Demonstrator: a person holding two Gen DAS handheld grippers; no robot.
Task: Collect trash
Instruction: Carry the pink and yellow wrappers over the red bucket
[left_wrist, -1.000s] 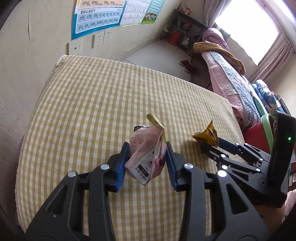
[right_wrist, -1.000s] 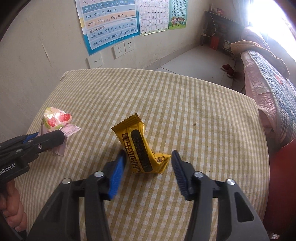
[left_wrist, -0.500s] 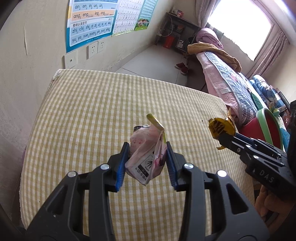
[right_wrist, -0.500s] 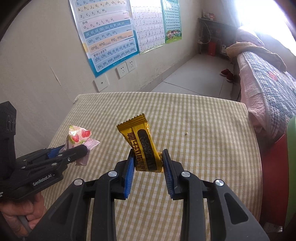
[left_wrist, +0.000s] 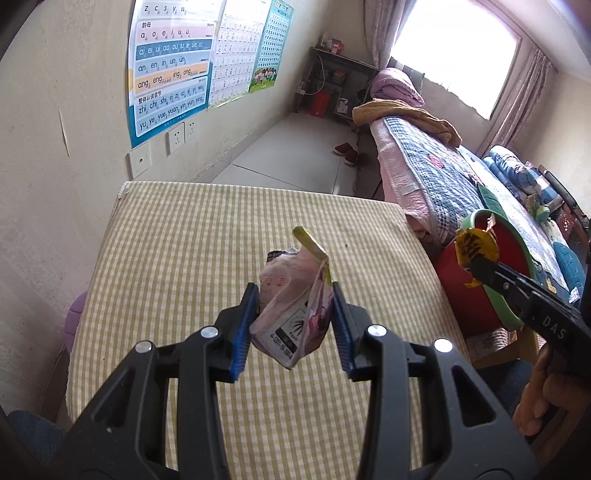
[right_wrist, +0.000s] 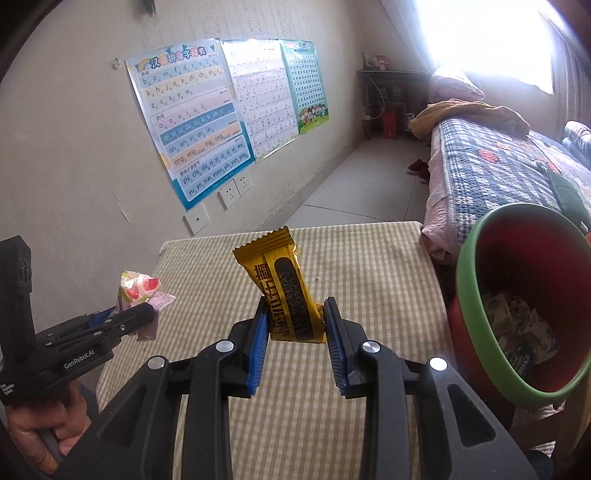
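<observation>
Trash: two wrappers, both clear of the checked tablecloth. The pink wrapper is pinched between the blue pads of the left gripper, crumpled, its yellow-green tab pointing up. The yellow wrapper stands upright, clamped near its lower end by the right gripper; that low grip leaves most of the packet free above the jaws. The red bin with a green rim stands just beside the table on the right, tilted toward the camera, scraps visible inside. Judgement: both items are carried for disposal; the yellow one is nearer the bin mouth. No loose trash is visible on the cloth.
</observation>
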